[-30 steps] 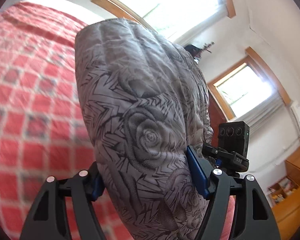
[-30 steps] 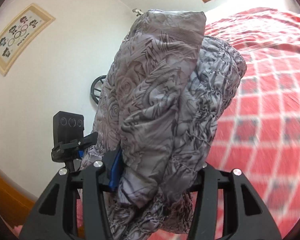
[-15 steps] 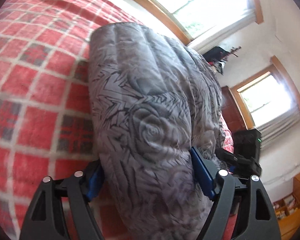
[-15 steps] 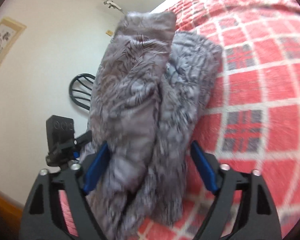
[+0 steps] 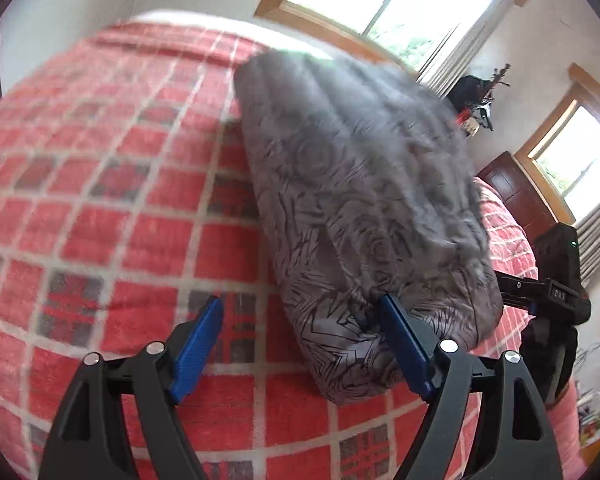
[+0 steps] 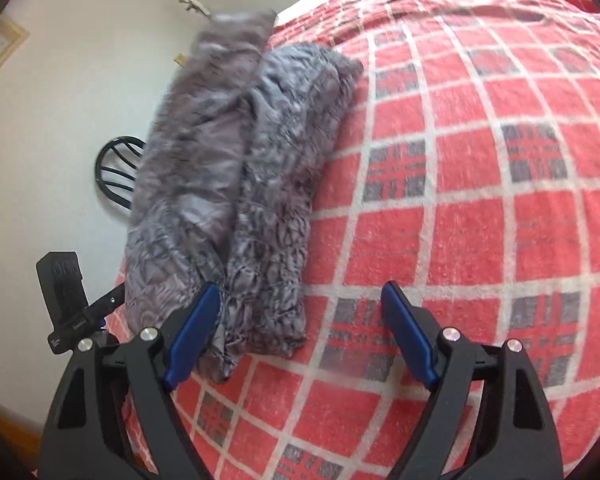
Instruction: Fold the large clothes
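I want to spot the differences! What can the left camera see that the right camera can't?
Only the left view shows two bright windows, a dark wooden door and the open left tool, its right pad against the garment.

Only the right view shows a framed picture on the white wall, a black round chair back and the open right tool, its left pad against the garment.

Both show the grey patterned garment lying folded on the red checked bedspread.
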`<action>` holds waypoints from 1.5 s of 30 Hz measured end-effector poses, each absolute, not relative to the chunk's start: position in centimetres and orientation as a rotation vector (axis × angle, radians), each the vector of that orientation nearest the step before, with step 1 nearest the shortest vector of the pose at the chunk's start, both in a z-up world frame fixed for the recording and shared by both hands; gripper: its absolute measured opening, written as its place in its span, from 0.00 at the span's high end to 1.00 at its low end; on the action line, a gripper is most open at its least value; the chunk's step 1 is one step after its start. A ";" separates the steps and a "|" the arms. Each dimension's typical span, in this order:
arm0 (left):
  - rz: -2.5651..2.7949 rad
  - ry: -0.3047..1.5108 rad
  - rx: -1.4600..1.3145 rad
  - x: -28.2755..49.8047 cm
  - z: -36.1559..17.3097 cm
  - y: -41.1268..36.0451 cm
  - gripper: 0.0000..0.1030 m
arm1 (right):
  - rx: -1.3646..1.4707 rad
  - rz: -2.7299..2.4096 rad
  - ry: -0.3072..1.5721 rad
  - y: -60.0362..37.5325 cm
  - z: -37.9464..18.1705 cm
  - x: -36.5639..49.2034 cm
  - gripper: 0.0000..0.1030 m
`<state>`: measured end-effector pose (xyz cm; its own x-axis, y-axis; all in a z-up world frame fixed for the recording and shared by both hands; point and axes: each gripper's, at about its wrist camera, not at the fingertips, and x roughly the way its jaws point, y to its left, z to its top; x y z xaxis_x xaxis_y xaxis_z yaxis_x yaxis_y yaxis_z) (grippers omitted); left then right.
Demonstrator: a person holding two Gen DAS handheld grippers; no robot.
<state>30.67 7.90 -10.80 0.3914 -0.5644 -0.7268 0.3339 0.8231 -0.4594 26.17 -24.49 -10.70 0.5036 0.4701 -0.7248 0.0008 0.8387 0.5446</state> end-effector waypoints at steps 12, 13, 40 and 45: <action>-0.399 0.897 -0.025 23.9 -4.7 7.7 0.18 | 0.247 0.072 0.946 -20.4 -5.4 19.5 0.04; -0.384 0.876 0.000 23.1 -4.2 7.4 0.18 | 0.224 0.051 0.951 -19.9 -5.3 18.8 0.04; -0.233 0.786 0.086 12.0 0.1 7.6 0.16 | 0.125 -0.042 0.910 -13.7 -1.7 9.4 0.04; -0.219 0.796 0.081 11.4 -0.1 8.1 0.16 | 0.134 -0.043 0.921 -13.6 -2.0 8.8 0.04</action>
